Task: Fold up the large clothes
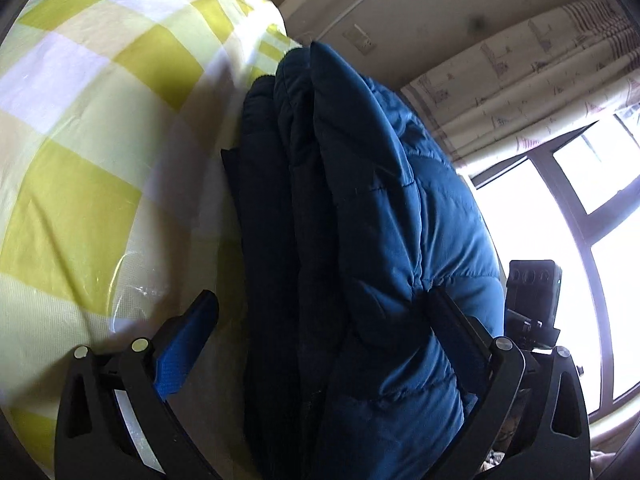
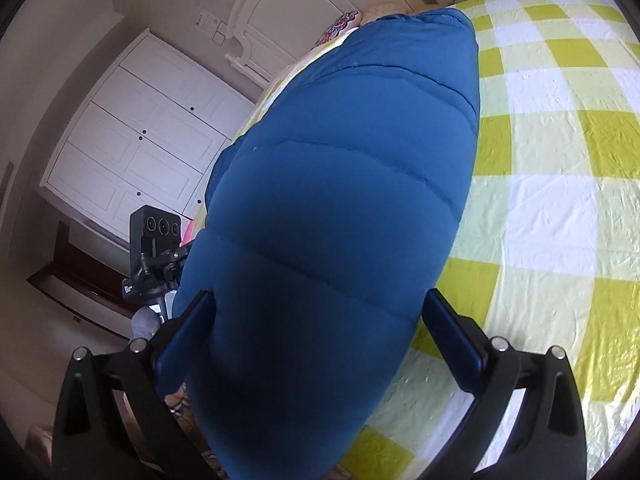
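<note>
A blue quilted puffer jacket [image 1: 384, 216] lies folded in thick layers on the bed. In the left wrist view its stacked edges run between the fingers of my left gripper [image 1: 322, 298]. The right finger [image 1: 456, 328] dents the padding, while the left pad [image 1: 184, 356] stands clear of the cloth. In the right wrist view the jacket's smooth top [image 2: 344, 168] fills the gap of my right gripper [image 2: 320, 297], whose jaws stand wide. Its left finger [image 2: 192, 328] brushes the cloth and its right finger [image 2: 452, 332] stays apart.
The bed's yellow-green checked sheet [image 2: 560, 168] spreads beside the jacket. White wardrobe doors [image 2: 132, 140] and a headboard stand beyond the bed. A black three-lens device [image 1: 534, 300] on a mount sits close to the jacket. A bright window [image 1: 560, 240] and a curtain are at the right.
</note>
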`<action>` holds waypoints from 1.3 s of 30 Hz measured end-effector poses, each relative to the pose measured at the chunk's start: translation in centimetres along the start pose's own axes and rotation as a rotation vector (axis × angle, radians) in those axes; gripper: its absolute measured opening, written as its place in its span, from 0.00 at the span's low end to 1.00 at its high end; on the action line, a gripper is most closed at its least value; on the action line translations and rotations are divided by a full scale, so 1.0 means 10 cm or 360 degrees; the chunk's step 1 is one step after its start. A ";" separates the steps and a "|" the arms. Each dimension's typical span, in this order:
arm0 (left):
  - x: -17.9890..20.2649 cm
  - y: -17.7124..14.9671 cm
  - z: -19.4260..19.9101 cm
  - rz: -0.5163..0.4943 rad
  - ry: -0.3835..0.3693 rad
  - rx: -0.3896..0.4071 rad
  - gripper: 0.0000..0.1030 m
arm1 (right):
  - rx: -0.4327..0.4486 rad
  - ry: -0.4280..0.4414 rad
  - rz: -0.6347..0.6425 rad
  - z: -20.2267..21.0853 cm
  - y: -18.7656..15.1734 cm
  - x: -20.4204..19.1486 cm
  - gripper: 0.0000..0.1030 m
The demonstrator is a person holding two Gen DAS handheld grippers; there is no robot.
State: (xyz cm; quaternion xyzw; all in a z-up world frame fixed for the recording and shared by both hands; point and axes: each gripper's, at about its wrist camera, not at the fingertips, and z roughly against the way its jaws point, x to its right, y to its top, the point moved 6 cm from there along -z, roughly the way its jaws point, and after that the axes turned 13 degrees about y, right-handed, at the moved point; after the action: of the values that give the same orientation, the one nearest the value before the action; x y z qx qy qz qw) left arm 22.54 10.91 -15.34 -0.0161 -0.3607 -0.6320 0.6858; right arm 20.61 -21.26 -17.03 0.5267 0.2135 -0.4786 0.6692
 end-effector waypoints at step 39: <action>1.69 0.90 -1.51 -0.0115 -0.0132 0.0156 0.94 | 0.0704 -0.1065 0.0437 1.50 0.99 0.35 0.93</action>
State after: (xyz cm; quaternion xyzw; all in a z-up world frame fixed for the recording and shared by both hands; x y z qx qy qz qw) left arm 36.56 -8.97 -13.88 0.0043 -0.4198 -0.6365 0.6470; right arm 27.45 -36.47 -9.52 0.4967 -0.1956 -0.5639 0.6301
